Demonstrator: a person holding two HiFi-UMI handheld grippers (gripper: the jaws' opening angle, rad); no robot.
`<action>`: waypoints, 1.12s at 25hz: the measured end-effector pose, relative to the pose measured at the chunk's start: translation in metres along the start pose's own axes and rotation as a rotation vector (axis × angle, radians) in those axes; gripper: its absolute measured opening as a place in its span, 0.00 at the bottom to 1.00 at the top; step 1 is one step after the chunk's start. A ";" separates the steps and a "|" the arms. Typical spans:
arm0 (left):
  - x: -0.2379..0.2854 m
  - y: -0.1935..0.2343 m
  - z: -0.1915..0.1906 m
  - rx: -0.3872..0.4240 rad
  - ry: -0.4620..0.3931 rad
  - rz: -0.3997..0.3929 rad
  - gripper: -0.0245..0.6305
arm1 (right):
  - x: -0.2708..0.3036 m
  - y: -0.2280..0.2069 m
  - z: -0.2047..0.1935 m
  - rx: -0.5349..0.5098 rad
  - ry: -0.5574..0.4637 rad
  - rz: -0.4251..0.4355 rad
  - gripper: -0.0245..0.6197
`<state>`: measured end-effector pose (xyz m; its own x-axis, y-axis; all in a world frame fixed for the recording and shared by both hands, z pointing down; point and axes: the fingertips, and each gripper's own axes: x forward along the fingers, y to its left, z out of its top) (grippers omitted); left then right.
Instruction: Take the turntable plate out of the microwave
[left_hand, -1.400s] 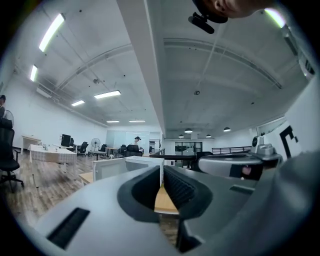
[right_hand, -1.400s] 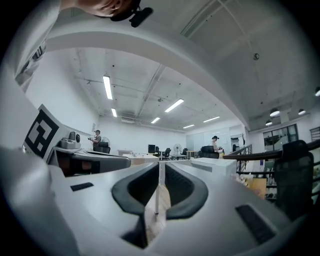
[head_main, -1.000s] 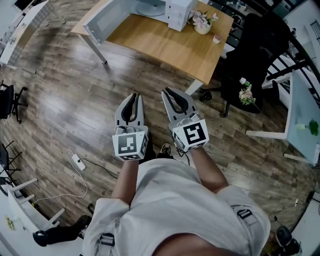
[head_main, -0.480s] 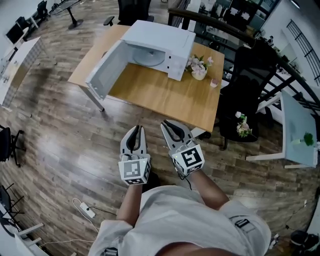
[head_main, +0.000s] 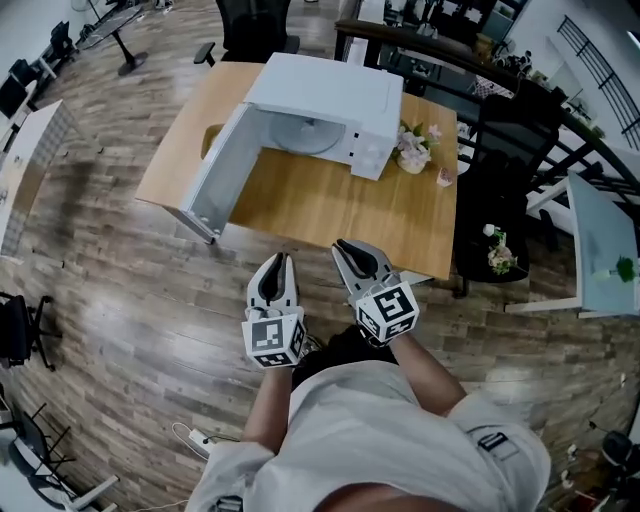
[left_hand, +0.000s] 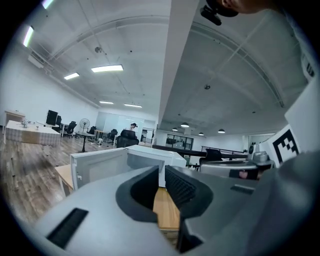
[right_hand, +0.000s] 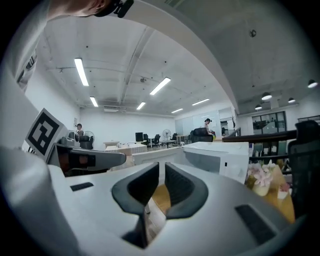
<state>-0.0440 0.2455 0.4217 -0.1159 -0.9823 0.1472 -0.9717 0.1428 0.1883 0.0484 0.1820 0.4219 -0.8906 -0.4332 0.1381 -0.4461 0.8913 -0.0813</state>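
Two grippers sit side by side in front of me over the wooden floor, just short of the near edge of the table. The left gripper and right gripper each have their jaws drawn in to a thin slit with nothing between them. The turntable plate lies flat on the floor of the white microwave, straight ahead and well apart from both tools, with bare tabletop between. Being round, it has no long axis to line up with. The cavity faces me and the microwave door hangs open at the left. I judge the left gripper a shade more in line with the plate, though the door crowds that side, so I'd need both sets of jaws wider before reaching in
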 end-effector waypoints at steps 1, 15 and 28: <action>0.011 0.003 -0.002 0.000 0.009 -0.006 0.11 | 0.008 -0.009 -0.003 0.014 0.007 -0.010 0.10; 0.216 0.039 -0.023 -0.023 0.164 -0.049 0.11 | 0.139 -0.143 -0.028 0.134 0.073 0.006 0.12; 0.313 0.079 -0.091 -0.160 0.345 -0.060 0.11 | 0.207 -0.188 -0.114 0.310 0.243 -0.042 0.14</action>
<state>-0.1385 -0.0397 0.5709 0.0427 -0.8948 0.4444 -0.9270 0.1304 0.3516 -0.0415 -0.0601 0.5784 -0.8407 -0.3909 0.3746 -0.5203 0.7747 -0.3593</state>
